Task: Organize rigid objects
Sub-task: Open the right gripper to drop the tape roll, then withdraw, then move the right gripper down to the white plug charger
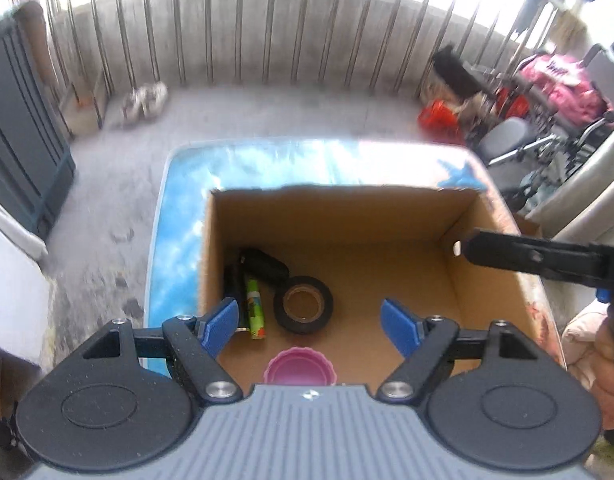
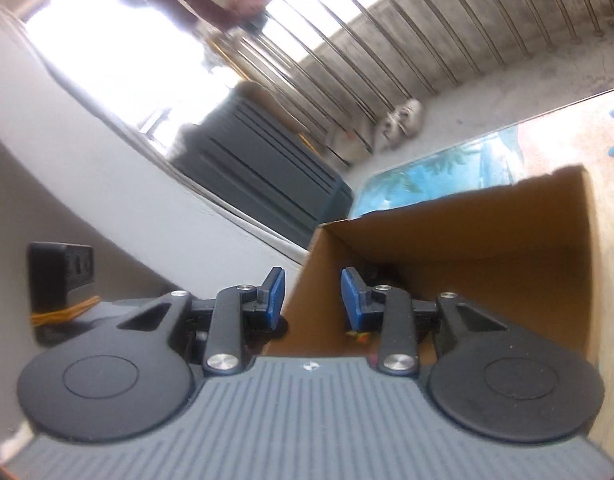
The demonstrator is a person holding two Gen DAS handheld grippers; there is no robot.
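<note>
Both grippers empty above a cardboard box [image 1: 483,280] that already holds sorted items.

Left gripper [image 1: 311,326]: jaws spread wide, nothing between them. Just below them lies a pink scalloped cup [image 1: 299,366]; between them, farther in, a roll of black tape [image 1: 303,304]; by the left jaw, a green tube [image 1: 254,308] and a black object, not identifiable, in the box's corner. Right gripper [image 2: 313,300]: jaws narrowly parted, empty, straddling the box's near corner edge. Beyond the box shows the blue-patterned table [image 1: 179,240]. Judged step: between placements; the next move calls for seeking another loose object, none being visible here.
</note>
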